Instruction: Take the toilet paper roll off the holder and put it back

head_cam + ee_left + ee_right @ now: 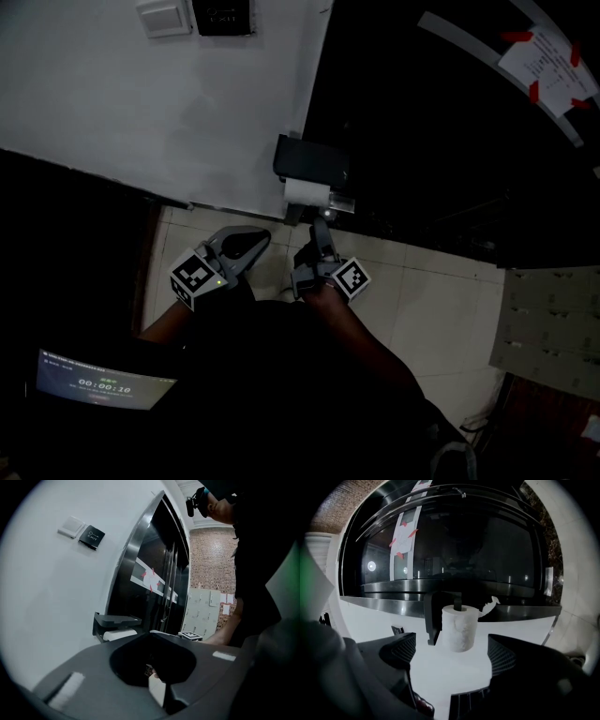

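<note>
**Item 1, right gripper** (pixel 451 644). We record its dark ribbed jaws spread wide and clasping nothing, with bare wall showing between them. They point at the white toilet paper roll (pixel 460 627), which sits ahead of the tips and apart from them.

**Item 2, left gripper** (pixel 150 633). We find its grey jaws brought together at the tips with nothing gripped. In the head view it is held just beside the right gripper. Each gripper carries a black-and-white marker cube (pixel 194 277).

**Item 3, toilet paper roll.** It is seated on the black wall-mounted holder (pixel 312 159), under the holder's flat top, low on the white painted wall (pixel 141 103).

**Item 4, writing.**
- A small black plaque (pixel 91 536) beside a white switch plate (pixel 71 526). We cannot read its print.
- A white paper notice (pixel 548 56) fixed with red tape (pixel 536 91) to the dark glass door (pixel 422 141). Its text is too small to read.
- A lit screen (pixel 98 382) at lower left, with digits too blurred to read.

**Item 5, room.**
- Pale tiled floor (pixel 422 300).
- Red brick wall (pixel 206 559) beyond the door.
- Grey lockers (pixel 548 319) to the right.
</note>
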`<state>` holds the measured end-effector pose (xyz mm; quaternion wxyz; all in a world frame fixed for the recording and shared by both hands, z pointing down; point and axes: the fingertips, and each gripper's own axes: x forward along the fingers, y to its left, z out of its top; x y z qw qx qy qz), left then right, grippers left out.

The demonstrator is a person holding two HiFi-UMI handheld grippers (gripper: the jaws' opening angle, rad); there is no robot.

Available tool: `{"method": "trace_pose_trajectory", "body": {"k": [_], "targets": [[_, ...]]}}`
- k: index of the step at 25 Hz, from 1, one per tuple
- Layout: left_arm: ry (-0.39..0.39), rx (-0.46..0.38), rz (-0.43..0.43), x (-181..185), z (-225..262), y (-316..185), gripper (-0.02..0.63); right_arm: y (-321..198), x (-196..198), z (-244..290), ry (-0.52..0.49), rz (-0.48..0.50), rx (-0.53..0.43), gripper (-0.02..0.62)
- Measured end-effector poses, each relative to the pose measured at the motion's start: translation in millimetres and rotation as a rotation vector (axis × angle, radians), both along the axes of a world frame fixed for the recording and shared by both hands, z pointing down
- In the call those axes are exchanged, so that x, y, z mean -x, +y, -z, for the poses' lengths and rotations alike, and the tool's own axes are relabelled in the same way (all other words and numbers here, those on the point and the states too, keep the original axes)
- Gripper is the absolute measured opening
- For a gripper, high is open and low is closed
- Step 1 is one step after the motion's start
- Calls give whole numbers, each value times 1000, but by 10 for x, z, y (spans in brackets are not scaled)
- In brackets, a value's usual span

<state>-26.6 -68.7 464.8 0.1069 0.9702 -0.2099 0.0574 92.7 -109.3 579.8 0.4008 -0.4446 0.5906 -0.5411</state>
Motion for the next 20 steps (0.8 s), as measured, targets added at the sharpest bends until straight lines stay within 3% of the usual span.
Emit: {"method": "trace_pose_trajectory", "body": {"k": [7, 11, 13, 16, 20], "targets": [[-6, 5, -20, -55, -15, 26, 2, 132, -40, 177, 136, 103, -134, 474], [-7, -3, -27, -68, -49, 27, 2, 115, -76, 259, 146, 112, -163, 474], [-8, -6, -29, -76, -53, 27, 2, 98, -26, 337, 210, 161, -202, 475], [-7, -8, -30, -79, -53, 23, 2, 88, 30, 498, 383, 239, -280, 474], [-8, -9, -31, -67, -61, 12, 2, 120, 116, 824, 833, 338, -472, 474]]}}
